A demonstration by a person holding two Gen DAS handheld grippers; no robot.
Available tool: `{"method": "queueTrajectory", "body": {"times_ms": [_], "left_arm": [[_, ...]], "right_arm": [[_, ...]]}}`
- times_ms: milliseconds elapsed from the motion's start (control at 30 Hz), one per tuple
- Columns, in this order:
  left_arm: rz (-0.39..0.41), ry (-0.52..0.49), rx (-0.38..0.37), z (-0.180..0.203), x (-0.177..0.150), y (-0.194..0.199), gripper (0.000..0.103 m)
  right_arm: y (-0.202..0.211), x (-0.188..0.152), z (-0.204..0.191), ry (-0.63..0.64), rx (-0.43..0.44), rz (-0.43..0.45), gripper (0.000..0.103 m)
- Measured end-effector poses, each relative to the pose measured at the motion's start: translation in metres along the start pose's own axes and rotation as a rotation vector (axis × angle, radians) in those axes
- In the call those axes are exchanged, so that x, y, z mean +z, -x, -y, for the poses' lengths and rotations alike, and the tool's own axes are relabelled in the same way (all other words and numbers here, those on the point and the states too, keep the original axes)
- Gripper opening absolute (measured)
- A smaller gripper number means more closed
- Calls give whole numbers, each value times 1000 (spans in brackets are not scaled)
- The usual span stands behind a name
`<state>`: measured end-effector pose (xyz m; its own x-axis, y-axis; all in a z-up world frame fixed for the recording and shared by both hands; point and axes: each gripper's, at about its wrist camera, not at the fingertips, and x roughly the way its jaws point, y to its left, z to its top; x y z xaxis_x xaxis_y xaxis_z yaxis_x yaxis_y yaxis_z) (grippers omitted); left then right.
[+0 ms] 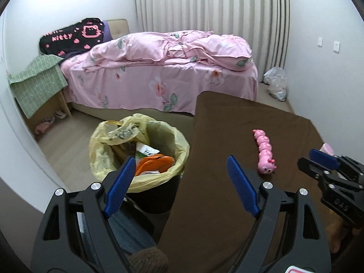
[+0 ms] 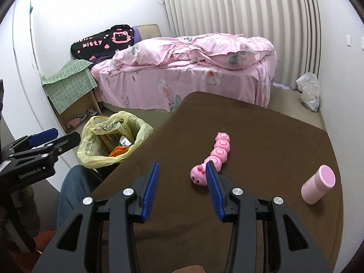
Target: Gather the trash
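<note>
**Hovering over the brown table, both grippers empty**

Covering the table (image 2: 250, 136) is a brown cloth; beyond it stand one pink floral bed (image 2: 182, 77) and pleated curtains (image 2: 238, 11). A black blanket (image 2: 102, 41) left of the bed reads "kitty". Left of the table, one trash bin (image 1: 138, 150) with a yellow liner holds wrappers. On the table lie one pink caterpillar toy (image 2: 211, 159) and one pink cylinder (image 2: 318, 184). Left gripper (image 1: 179, 182) and right gripper (image 2: 182, 184) both have their fingers apart, nothing between them.
</note>
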<state>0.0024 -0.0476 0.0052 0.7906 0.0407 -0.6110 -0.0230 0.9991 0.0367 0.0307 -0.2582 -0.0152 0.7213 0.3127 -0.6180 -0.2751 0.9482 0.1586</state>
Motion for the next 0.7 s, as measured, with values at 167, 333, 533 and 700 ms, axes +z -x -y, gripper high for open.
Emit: {"method": "queueTrajectory", "body": {"times_ms": [167, 333, 533, 700], "left_arm": [[5, 10, -2, -2, -1, 5, 78], [2, 20, 1, -4, -2, 5, 78], [-1, 18, 3, -7, -3, 6, 78], [-6, 21, 2, -8, -4, 5, 78]], "right_arm": [[9, -6, -4, 7, -14, 9, 40], [10, -7, -7, 13, -24, 11, 40], [10, -6, -10, 18, -20, 9, 40], [11, -5, -11, 19, -18, 10, 40]]}}
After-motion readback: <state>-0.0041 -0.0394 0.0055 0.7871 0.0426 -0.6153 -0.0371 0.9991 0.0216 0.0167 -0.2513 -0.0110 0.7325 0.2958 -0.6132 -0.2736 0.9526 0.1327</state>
